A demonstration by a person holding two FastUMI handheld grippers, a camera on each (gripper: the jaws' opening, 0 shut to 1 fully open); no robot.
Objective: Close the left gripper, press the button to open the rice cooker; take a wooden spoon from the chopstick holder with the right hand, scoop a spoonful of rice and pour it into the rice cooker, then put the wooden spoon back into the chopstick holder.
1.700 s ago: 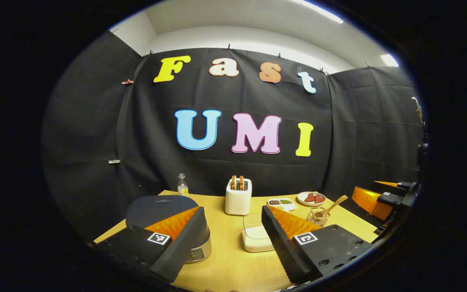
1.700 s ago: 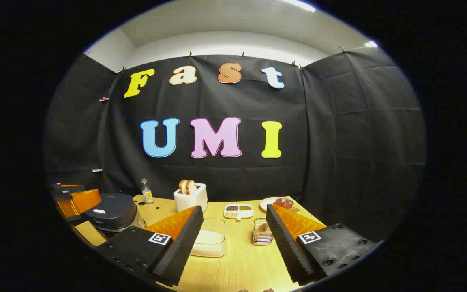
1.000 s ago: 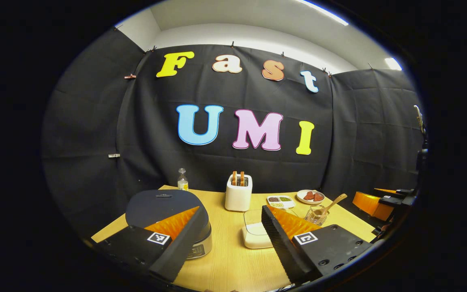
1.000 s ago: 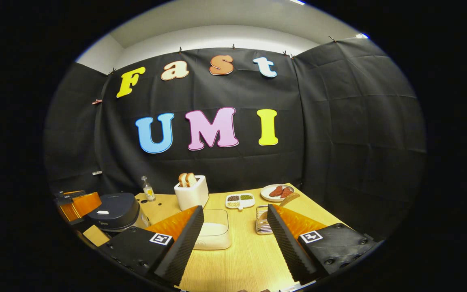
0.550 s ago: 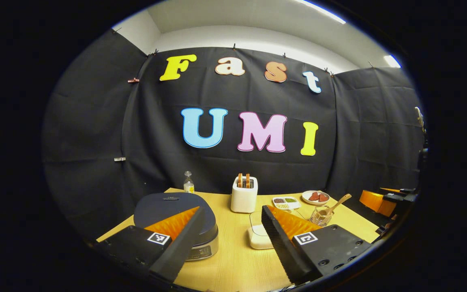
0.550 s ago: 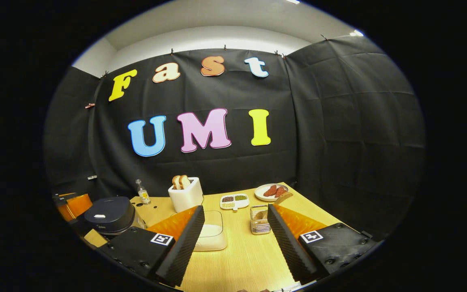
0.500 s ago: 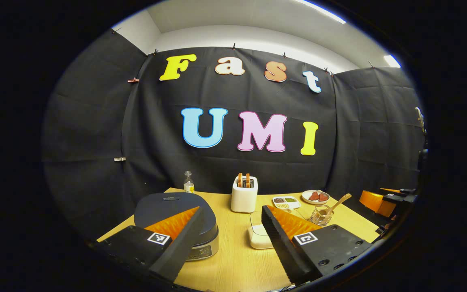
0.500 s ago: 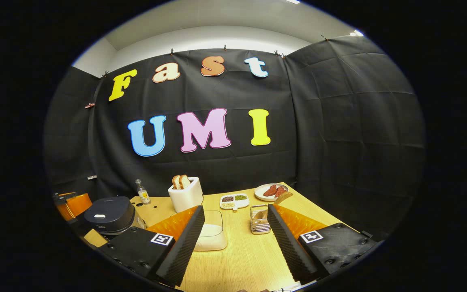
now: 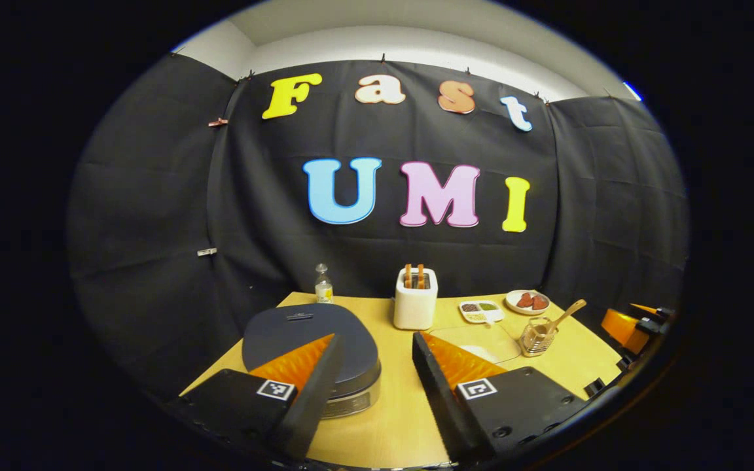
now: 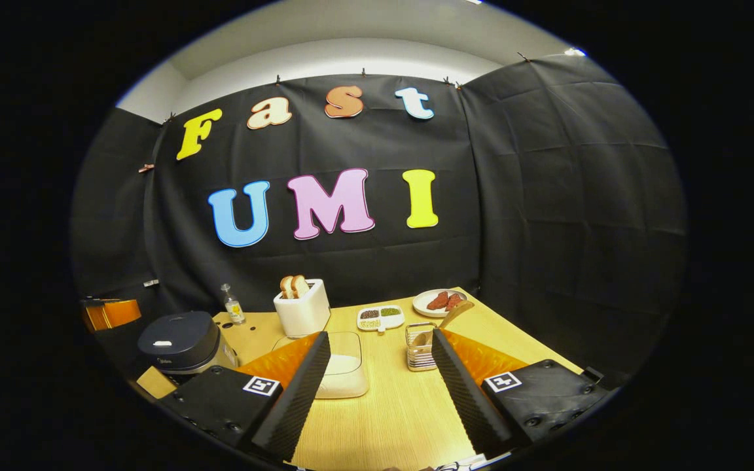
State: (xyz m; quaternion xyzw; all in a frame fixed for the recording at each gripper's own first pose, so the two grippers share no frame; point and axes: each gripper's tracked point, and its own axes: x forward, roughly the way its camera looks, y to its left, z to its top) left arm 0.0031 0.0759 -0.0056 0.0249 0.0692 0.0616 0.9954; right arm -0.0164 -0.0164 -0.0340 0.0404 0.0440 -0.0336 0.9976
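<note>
Hovering apart-jawed, left gripper over dark-lidded round rice cooker, lid down, likely nearing its button; right gripper likewise parted, empty, facing wooden spoon in wire chopstick holder on tabletop.

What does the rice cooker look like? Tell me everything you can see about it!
The rice cooker is round and squat, with a dark, smooth lid that is shut flat. A small pale patch sits on the lid's top. Below the lid runs a shiny silver band, with a small panel at the front. It stands on the wooden table, near its left corner, with nothing resting on it. In the left gripper view it lies just beyond the left gripper's fingers.
</note>
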